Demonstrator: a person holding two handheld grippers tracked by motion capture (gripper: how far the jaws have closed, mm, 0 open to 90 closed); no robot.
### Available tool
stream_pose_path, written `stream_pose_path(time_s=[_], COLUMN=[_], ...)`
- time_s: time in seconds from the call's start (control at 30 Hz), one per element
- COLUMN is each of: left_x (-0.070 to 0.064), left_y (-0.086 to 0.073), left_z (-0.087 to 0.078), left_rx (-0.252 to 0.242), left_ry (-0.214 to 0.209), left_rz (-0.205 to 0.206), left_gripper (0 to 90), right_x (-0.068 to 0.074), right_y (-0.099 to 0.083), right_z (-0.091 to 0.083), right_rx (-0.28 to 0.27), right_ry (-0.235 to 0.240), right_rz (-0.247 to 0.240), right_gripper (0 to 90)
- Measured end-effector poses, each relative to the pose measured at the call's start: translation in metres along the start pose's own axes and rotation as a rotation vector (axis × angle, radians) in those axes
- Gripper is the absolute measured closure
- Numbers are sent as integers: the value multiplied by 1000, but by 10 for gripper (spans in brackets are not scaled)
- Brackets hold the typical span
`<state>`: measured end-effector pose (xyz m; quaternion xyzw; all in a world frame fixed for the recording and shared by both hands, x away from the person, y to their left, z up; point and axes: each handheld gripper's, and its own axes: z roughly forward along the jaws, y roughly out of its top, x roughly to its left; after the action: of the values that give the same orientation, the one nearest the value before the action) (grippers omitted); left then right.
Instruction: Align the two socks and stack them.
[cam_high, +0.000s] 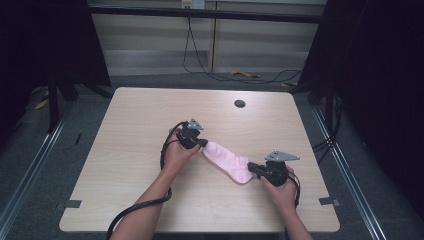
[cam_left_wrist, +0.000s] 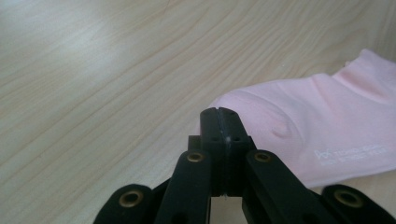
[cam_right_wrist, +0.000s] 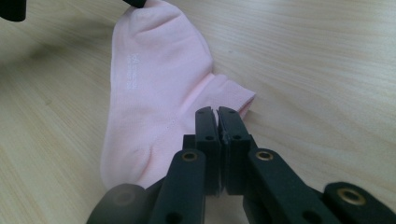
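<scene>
A pink sock (cam_high: 227, 162) is stretched out flat on the pale wooden table (cam_high: 130, 125), and it is held at both ends. At the toe end, the left gripper (cam_high: 204, 144) is seen from above with its jaws pressed together. In the left gripper view the two black jaws are brought fully together, tip against tip, right at the rounded edge of the sock (cam_left_wrist: 322, 126); a pinch of fabric appears to be caught between them, though the bite itself is hidden behind the tips. Small white lettering can be made out on the sock to the right of those jaws.

At the cuff end, the right gripper (cam_high: 251, 169) is likewise closed. In the right gripper view (cam_right_wrist: 216, 114) only a hairline slit is left between the jaws, and the ribbed cuff of the sock (cam_right_wrist: 149, 84) is met right at their tips, so the cuff seems to be nipped there. Beyond those jaws the sock is laid away toward the far left, where the dark tip of the left gripper (cam_right_wrist: 137, 3) is glimpsed at the toe.

Each gripper is wrapped by a hand, the left hand (cam_high: 176, 152) and the right hand (cam_high: 282, 190), with a black cable (cam_high: 135, 210) trailing back beside the left forearm.
</scene>
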<state>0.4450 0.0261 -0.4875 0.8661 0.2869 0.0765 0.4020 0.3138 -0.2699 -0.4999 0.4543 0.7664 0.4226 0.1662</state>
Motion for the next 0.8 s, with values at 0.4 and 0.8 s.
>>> stream_pose_path(time_s=[0.4, 0.8], left_x=[0, -6], left_y=[-6, -8], left_z=[15, 9], left_rx=[30, 67], left_ry=[6, -4], left_rz=[-10, 33], left_gripper=[811, 796], right_x=[2, 1], right_y=[0, -4], right_z=[1, -9], right_rx=[29, 30], right_ry=[-20, -38], right_rz=[-26, -27], right_gripper=[860, 778])
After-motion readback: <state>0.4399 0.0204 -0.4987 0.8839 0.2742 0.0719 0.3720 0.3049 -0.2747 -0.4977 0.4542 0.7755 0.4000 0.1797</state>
